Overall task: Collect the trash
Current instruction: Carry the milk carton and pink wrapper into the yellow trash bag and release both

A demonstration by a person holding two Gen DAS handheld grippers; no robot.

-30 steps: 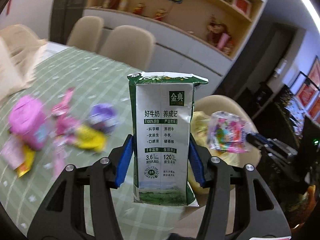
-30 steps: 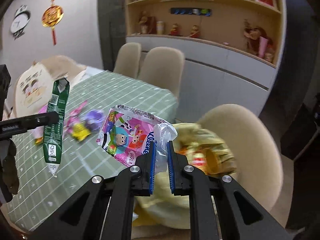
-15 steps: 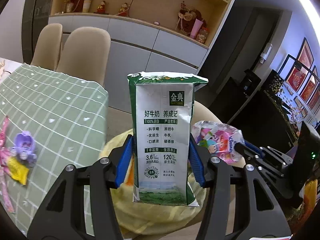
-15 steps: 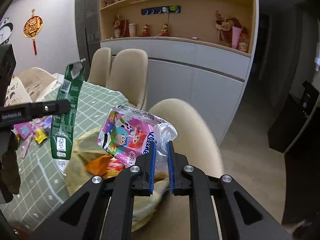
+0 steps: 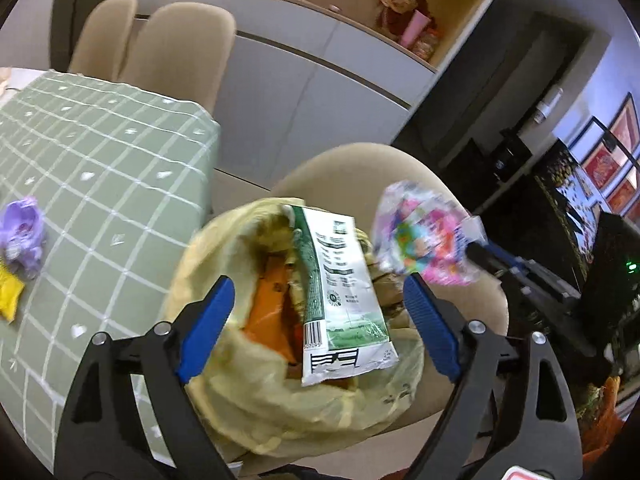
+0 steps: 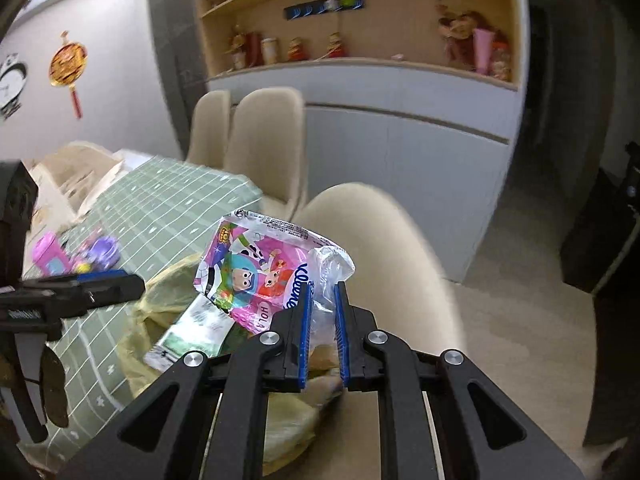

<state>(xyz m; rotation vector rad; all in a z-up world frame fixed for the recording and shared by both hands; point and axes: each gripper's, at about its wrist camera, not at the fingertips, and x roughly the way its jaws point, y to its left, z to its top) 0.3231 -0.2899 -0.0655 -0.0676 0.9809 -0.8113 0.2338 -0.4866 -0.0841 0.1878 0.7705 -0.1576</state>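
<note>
Table (image 5: pixel 92 152), green checked cloth; its near corner stands just beside a beige chair (image 5: pixel 452 200). On the chair seat sits the yellow trash bag (image 5: pixel 288 392), mouth open upward, orange and brown wrappers already inside.

Milk carton (image 5: pixel 340 292) lies tilted across the bag's mouth, barcode end over the near rim, top end down among the wrappers. Left gripper (image 5: pixel 320 316): jaws have just been opening and now stand wide, pads clear of the carton on both sides. Carton released; it looks half in rather than settled.

Right gripper (image 6: pixel 322 332): jaws nearly closed, pinching the clear tail of a pink tissue packet (image 6: pixel 256 272), which hangs above the bag's far side, beside the chair back.

Still on the table, toward its left edge: a purple toy-like piece (image 5: pixel 22 236) and a yellow wrapper (image 5: pixel 8 292).

Step in hand, as judged: dropping both pieces into the bag.
- Draw the left gripper back without brushing the carton's overhanging end, or it may tip out over the rim.
- Bring the packet over the middle of the bag's mouth before opening; it is light and may drift.
- The bag is soft and unsupported; avoid pressing on its rim.
</note>
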